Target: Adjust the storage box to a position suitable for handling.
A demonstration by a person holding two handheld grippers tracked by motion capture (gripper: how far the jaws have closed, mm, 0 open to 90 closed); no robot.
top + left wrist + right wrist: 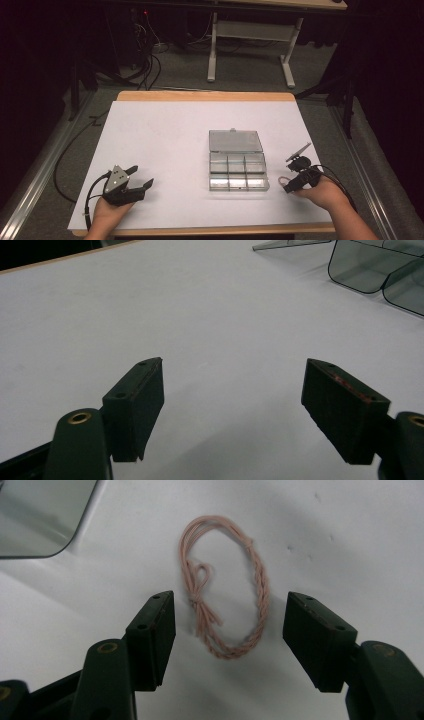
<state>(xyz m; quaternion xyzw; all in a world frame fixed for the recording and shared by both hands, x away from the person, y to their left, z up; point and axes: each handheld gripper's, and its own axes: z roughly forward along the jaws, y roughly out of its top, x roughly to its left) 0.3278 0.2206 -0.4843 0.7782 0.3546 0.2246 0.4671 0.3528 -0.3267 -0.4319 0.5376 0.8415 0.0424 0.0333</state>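
A clear plastic compartment box (237, 171) lies open in the middle of the white table sheet, its lid (235, 141) folded back flat. A pink braided string loop (225, 585) lies on the sheet just right of the box, also visible as a small loop (283, 181) in the high view. My right gripper (229, 622) is open with its jaws on either side of the loop's near end, not touching it. My left gripper (142, 176) rests open near the front left of the table, nothing between its jaws. A corner of the box (375, 270) shows far off in the left gripper view.
The white sheet (165, 145) covers a wooden table whose edge (200, 96) shows at the back. Beyond it stand a white desk frame (250, 45) and a bundle of cables (145, 55) on grey carpet. Bare sheet lies between the two grippers.
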